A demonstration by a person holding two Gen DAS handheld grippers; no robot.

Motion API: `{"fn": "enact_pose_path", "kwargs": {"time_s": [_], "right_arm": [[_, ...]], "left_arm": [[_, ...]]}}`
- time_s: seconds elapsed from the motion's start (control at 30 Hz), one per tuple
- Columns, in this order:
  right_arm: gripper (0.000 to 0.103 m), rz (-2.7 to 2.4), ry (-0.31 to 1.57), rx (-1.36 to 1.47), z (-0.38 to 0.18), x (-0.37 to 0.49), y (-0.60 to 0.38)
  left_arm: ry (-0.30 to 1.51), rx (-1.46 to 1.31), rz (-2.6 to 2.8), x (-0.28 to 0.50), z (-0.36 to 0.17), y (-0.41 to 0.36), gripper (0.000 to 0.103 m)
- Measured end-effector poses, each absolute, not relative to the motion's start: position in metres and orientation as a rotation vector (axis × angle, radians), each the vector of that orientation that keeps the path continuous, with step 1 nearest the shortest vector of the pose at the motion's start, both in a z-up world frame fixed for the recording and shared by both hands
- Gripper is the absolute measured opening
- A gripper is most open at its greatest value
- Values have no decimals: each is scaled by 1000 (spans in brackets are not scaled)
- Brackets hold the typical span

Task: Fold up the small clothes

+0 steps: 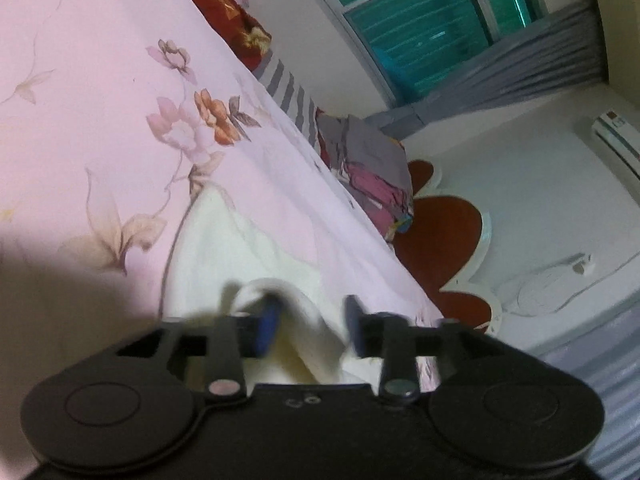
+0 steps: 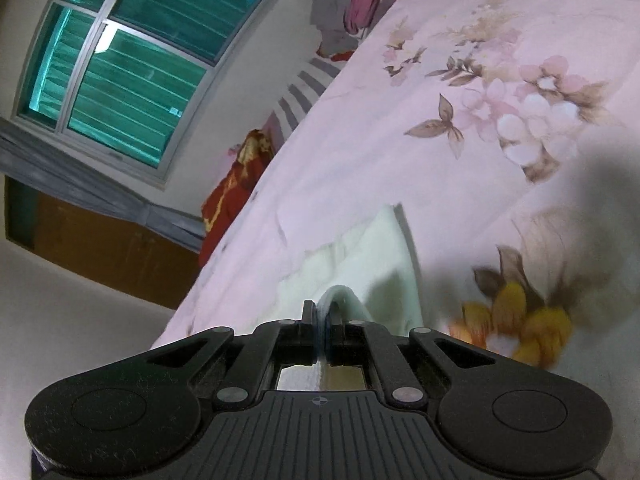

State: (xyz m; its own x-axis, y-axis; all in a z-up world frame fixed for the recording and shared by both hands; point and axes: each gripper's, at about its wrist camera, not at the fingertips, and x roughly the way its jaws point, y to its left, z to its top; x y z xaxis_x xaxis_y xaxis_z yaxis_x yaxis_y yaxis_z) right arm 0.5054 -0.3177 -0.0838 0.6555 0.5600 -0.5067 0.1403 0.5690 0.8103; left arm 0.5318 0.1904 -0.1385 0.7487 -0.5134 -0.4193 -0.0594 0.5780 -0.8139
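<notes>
A small cream-white garment (image 1: 224,240) lies on the pink floral bedsheet (image 1: 100,80). My left gripper (image 1: 312,328) is open, its blue-padded fingers blurred, and a raised fold of the cream cloth sits in the gap between them. In the right wrist view the same cream garment (image 2: 360,256) lies on the sheet (image 2: 460,80). My right gripper (image 2: 322,320) is shut on a pinched edge of it, and a loop of cloth sticks up above the fingertips.
A heap of grey and magenta clothes (image 1: 372,164) and a red patterned cloth (image 1: 224,4) lie along the bed's far edge. A window (image 2: 120,60) with grey curtains, a wall air conditioner (image 1: 616,136) and a red headboard (image 1: 448,236) lie beyond.
</notes>
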Motion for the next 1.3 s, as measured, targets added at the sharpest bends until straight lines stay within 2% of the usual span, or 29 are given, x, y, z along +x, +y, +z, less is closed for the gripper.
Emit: {"fn": "enact_pose_path", "kwargs": {"time_s": [0.03, 0.07, 0.1, 0.13, 0.23, 0.3, 0.37, 0.4, 0.43, 0.5, 0.57, 0.6, 0.63, 0.67, 0.73, 0.8, 0.87, 0.97, 1.0, 1.03, 1.07, 1.1, 1.13, 1.17, 1.3], "right_arm": [[9, 284, 845, 951, -86, 510, -317], [38, 283, 845, 951, -88, 514, -317], [60, 277, 836, 954, -89, 517, -318], [88, 257, 801, 947, -87, 516, -319], [88, 260, 750, 930, -81, 515, -322], [79, 262, 742, 868, -77, 513, -320], [62, 265, 768, 762, -75, 512, -313], [58, 270, 783, 717, -76, 513, -308], [53, 273, 799, 662, -77, 514, -303], [49, 284, 826, 557, -80, 516, -291], [34, 282, 861, 451, -83, 516, -277], [33, 271, 860, 385, -83, 514, -269], [26, 270, 852, 343, -83, 513, -264], [10, 273, 846, 310, -83, 511, -259], [2, 267, 824, 252, -80, 505, -254], [2, 256, 775, 220, -75, 496, -252], [2, 237, 728, 222, -67, 495, -251], [2, 216, 830, 179, -87, 508, -244], [2, 211, 820, 167, -91, 511, -242], [3, 198, 820, 162, -89, 511, -241], [20, 177, 824, 164, -85, 510, -241], [33, 138, 800, 151, -78, 506, -239], [49, 124, 732, 137, -69, 496, -234], [51, 149, 670, 141, -62, 487, -228], [50, 377, 705, 78, -65, 484, -168]], "left_arm": [[683, -927, -290, 536, -139, 190, 62], [673, -921, -281, 538, -139, 190, 66], [659, -911, -278, 541, -138, 191, 71], [655, -898, -276, 543, -136, 191, 72], [664, -786, -263, 547, -126, 190, 71], [689, -657, -250, 548, -119, 185, 68], [741, -533, -264, 552, -118, 177, 57], [766, -467, -268, 554, -119, 172, 47], [785, -416, -285, 555, -119, 166, 41], [811, -308, -312, 557, -119, 153, 41], [807, -236, -315, 557, -118, 143, 34], [805, -228, -325, 557, -118, 141, 18], [796, -238, -326, 557, -119, 141, 8], [779, -252, -325, 556, -119, 143, 7], [715, -273, -312, 549, -116, 147, 4], [672, -272, -293, 544, -114, 149, 4], [711, -257, -271, 548, -120, 147, 4], [743, -297, -246, 556, -128, 149, 13], [737, -309, -220, 555, -123, 150, 30], [703, -284, -162, 550, -114, 148, 53], [640, -254, -126, 542, -105, 147, 60], [561, -244, -132, 532, -94, 141, 66], [545, -260, -171, 528, -89, 133, 66], [559, -267, -215, 529, -87, 122, 66], [670, -121, -433, 535, -94, 53, 64]]}}
